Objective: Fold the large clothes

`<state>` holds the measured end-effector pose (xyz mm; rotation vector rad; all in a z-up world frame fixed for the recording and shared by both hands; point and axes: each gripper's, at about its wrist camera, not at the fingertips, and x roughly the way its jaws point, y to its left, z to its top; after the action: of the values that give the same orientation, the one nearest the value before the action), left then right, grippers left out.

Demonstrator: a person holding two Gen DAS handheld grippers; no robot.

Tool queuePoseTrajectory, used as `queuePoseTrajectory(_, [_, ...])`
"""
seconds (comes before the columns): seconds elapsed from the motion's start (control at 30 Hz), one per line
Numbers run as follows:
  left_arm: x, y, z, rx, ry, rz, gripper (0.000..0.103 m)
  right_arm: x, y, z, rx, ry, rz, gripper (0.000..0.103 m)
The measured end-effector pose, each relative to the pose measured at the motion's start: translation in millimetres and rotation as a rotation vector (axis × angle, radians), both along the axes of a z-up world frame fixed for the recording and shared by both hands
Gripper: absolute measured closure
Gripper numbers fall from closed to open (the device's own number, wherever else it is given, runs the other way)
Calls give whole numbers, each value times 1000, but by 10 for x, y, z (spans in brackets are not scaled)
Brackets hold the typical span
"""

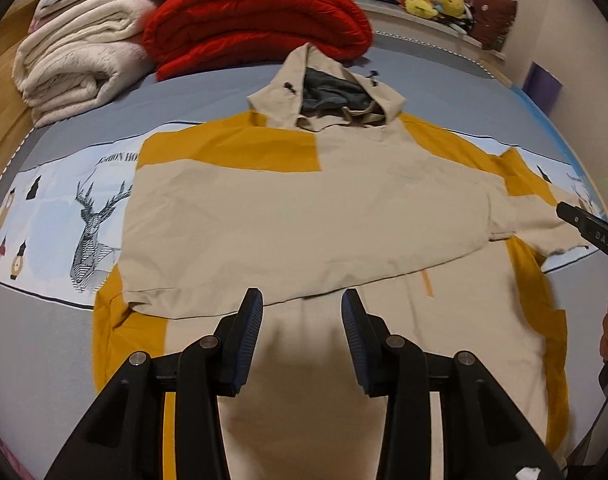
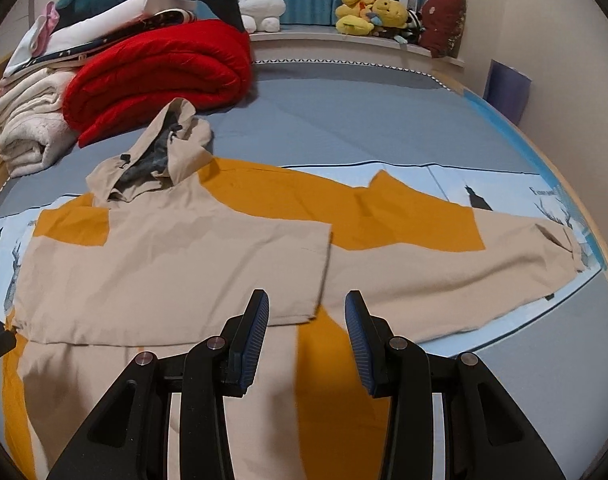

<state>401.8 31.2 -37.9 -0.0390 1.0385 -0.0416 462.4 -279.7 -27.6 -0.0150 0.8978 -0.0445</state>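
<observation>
Beige-and-mustard, one hooded jacket (image 1: 304, 208) lies flat on the bed (image 1: 208, 112), one sleeve folded across. Two folded blankets, one red (image 1: 256, 24) and one cream (image 1: 80, 68), sit behind it. Both the left gripper (image 1: 302, 304) and right gripper (image 2: 307, 306) are spread wide, holding nothing.

Jacket (image 2: 176, 264): flat on the bed (image 2: 384, 128), just ahead of both tongs.
Hood (image 2: 164, 152): far end.
Unfolded sleeve (image 2: 464, 272): ahead-right of right tongs (image 2: 307, 340).
Blankets (image 1: 208, 28): behind hood, left.
</observation>
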Motion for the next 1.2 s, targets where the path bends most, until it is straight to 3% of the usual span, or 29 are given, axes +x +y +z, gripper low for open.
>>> queuePoseTrajectory(0.27, [40, -102, -42, 10, 4, -23, 65, 4, -353, -34, 27, 0, -27, 63])
queuePoseTrajectory(0.3, [55, -94, -51, 8, 7, -19, 65, 13, -405, -42, 45, -1, -31, 65])
queuePoseTrajectory(0.33, [65, -84, -57, 8, 8, -17, 65, 20, -513, -53, 82, -4, -37, 74])
queuePoseTrajectory(0.4, [87, -63, -72, 12, 12, -13, 65, 33, -672, -77, 111, -9, -58, 77])
queuePoseTrajectory(0.87, [230, 70, -247, 15, 62, 0, 65, 102, -2729, -683, 289, 50, -463, 76])
queuePoseTrajectory(1.1, [318, 84, -337, 23, 77, 2, 65, 38, -3437, -1109, 486, 76, -617, 70])
queuePoseTrajectory(1.2, [344, 68, -363, 28, 79, 2, 65, -4, -3668, -1232, 587, 36, -667, 70])
